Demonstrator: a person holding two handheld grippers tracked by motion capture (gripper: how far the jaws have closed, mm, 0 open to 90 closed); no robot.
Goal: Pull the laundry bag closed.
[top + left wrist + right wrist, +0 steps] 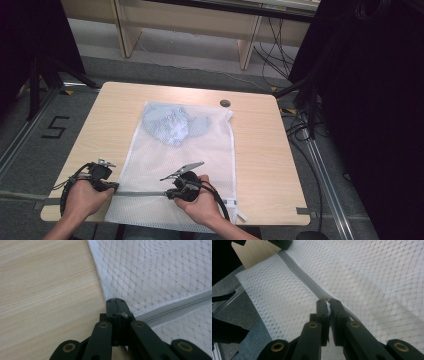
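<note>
right gripper [328,302] pinches the zipper pull [327,307] midway along the grey zipper [142,193]; left gripper [116,301] clamps the mesh laundry bag [165,160] at its left edge. bag lies flat, blue garment [172,124] at its far end. i judge zipping underway; next needs steady tension.

"5" on floor [54,127], left

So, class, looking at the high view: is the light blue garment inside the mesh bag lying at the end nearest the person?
No. The blue garment lies at the far end of the mesh bag, away from the person's hands and the zip.
</note>
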